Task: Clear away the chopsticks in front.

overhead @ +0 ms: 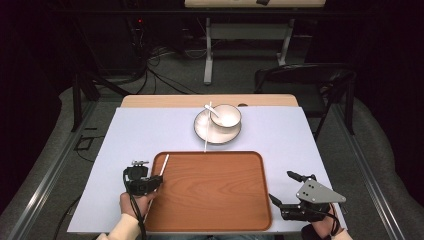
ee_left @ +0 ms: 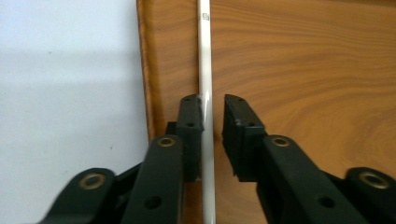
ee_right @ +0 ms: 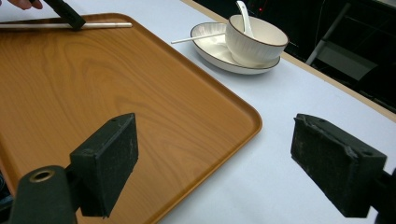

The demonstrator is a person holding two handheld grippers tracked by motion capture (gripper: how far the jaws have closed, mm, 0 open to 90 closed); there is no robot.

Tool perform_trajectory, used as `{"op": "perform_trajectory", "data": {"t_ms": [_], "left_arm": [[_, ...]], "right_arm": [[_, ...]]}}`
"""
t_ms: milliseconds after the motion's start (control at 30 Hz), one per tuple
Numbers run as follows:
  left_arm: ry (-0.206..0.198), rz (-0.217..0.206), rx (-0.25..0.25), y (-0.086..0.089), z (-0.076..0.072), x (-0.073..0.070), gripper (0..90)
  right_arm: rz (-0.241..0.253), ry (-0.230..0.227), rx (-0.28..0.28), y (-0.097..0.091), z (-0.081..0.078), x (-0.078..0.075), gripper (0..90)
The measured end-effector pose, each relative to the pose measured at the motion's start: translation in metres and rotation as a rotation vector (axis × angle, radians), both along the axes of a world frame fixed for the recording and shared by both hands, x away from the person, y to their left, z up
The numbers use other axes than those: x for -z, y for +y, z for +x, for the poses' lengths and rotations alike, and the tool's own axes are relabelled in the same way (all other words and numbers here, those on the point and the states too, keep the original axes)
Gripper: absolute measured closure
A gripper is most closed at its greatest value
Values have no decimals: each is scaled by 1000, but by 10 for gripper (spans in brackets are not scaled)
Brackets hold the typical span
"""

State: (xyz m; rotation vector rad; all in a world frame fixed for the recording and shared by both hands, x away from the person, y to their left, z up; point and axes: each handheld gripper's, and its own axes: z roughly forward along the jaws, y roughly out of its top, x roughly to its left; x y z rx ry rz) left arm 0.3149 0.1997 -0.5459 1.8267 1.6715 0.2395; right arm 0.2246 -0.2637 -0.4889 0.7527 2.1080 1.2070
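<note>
Two hand-held grippers sit at the bottom of the high view, one at each lower corner of the wooden tray (overhead: pixel 210 192). At the lower left, the left hand-held gripper (overhead: pixel 159 181) points toward the upper right of the frame, with the person's left hand (overhead: pixel 134 204) behind it at the tray's left rim. In the left gripper view a white chopstick (ee_left: pixel 205 93) runs between its jaws; one pad touches it, the other stands a little apart, so the jaws are slightly open and do not clamp it. The chopstick lies along the tray's left edge. I judge it could roll against the rim, or stick to the touching pad and be dragged when the hand pulls back. At the lower right, the right hand-held gripper (overhead: pixel 285 186) rests on the table (overhead: pixel 150 130), pointing to the upper left, jaws wide open and holding nothing. Farther up, beyond the tray, a second chopstick (overhead: pixel 206 130) lies across a plate (overhead: pixel 210 135) that carries a bowl (overhead: pixel 226 116) with a spoon (overhead: pixel 212 111). This chopstick overhangs the plate and could slip off if knocked.
</note>
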Motion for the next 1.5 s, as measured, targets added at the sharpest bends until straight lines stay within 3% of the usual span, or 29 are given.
{"op": "perform_trajectory", "data": {"t_ms": [33, 100, 233, 467, 800, 967, 1233, 1267, 1500], "left_arm": [[-2, -8, 8, 0, 0, -1, 734], [-15, -17, 30, 0, 0, -5, 548], [-41, -15, 56, 0, -1, -11, 357], [-125, 26, 137, -3, 2, -27, 183], [-181, 60, 215, -20, 21, -46, 77], [-178, 66, 247, -27, 33, -54, 31], [-177, 107, 301, -49, 71, -70, 3], [-177, 107, 301, -49, 71, -70, 4], [-170, 101, 326, -71, 108, -82, 3]], "right_arm": [[0, 0, 0, 0, 0, 0, 144], [-1, 0, -2, 0, 0, 0, 144], [-1, -2, -2, 1, 0, 0, 144], [-1, -2, -1, 1, 0, 0, 144], [0, -1, 0, 0, 0, 0, 144], [0, -2, -2, 0, 0, 0, 144], [0, -2, -2, 0, 0, 0, 144], [0, -2, -3, 0, 0, 0, 144], [1, -3, -4, 0, 0, 0, 144]]}}
